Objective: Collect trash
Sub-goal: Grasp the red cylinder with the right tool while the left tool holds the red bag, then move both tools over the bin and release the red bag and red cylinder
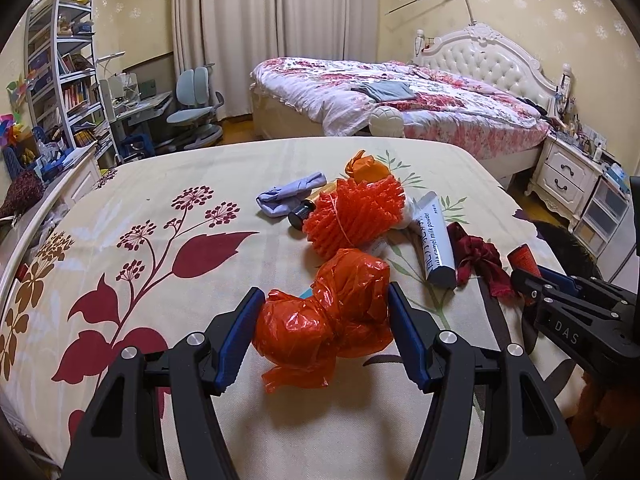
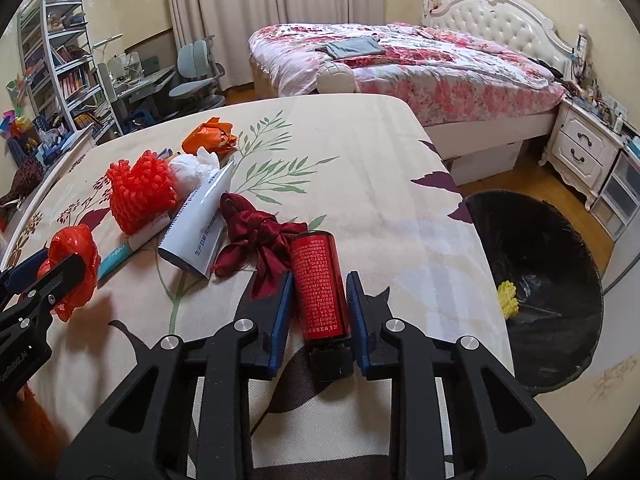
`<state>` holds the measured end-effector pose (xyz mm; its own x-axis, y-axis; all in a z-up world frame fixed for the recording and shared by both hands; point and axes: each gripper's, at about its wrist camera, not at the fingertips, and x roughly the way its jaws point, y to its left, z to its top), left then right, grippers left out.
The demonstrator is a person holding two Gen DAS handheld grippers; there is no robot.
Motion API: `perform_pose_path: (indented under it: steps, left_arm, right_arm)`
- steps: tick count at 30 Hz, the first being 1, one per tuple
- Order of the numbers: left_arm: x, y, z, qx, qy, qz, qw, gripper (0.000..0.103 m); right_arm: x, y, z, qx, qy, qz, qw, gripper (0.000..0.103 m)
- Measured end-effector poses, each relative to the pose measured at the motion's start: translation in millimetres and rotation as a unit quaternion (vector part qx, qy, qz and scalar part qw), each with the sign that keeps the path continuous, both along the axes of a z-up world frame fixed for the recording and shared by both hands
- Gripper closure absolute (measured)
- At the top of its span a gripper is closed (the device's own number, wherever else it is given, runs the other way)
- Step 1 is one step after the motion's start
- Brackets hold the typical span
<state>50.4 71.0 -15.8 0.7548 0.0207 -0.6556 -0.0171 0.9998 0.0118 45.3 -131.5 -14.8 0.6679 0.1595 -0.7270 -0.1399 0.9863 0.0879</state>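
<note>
Red bag between left gripper fingers; right gripper straddles red bottle.

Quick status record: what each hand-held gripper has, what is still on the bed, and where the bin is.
left hand-held gripper: jaws around crumpled orange plastic bag
right hand-held gripper: jaws beside red bottle
still on bed: red foam net, white tube, dark red ribbon
bin: black-lined, on floor right of bed
</note>
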Motion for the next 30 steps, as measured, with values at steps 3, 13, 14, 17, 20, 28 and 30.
perform_pose_path:
  steps: [3,13,14,17,20,28,30]
  left_arm:
    - [-1.3,-2.8,1.3,0.0,-0.002,-0.001,1.0,0.04]
    - [-6.0,-10.6,7.5,-0.004,-0.011,-0.007,0.9999,0.04]
    - [-6.3,-12.9,8.8,-0.004,-0.013,-0.01,0.9999,0.04]
    - [-6.4,-21.5,12.9,-0.006,-0.02,-0.019,0.9996,0.04]
    - [-5.1,-30.8,16.1,-0.007,-0.024,-0.029,0.9993,0.04]
    - [-0.1,-62.1,22.1,-0.008,-0.031,-0.06,0.9977,0.04]
    - [2.6,-70.3,22.5,-0.009,-0.031,-0.067,0.9972,0.04]
  right_arm:
    - [-3.3,-2.2,2.0,0.002,-0.003,-0.002,1.0,0.078]
    - [-13.0,-16.2,11.8,0.009,-0.014,-0.014,1.0,0.079]
    - [-13.5,-17.9,12.6,0.009,-0.015,-0.016,1.0,0.079]
    - [-15.5,-24.5,15.3,0.009,-0.018,-0.022,1.0,0.079]
    - [-17.3,-31.6,17.6,0.008,-0.021,-0.03,0.999,0.079]
    - [-18.5,-56.7,25.9,0.003,-0.034,-0.055,0.998,0.08]
    - [-18.2,-63.2,27.4,0.003,-0.036,-0.062,0.997,0.08]
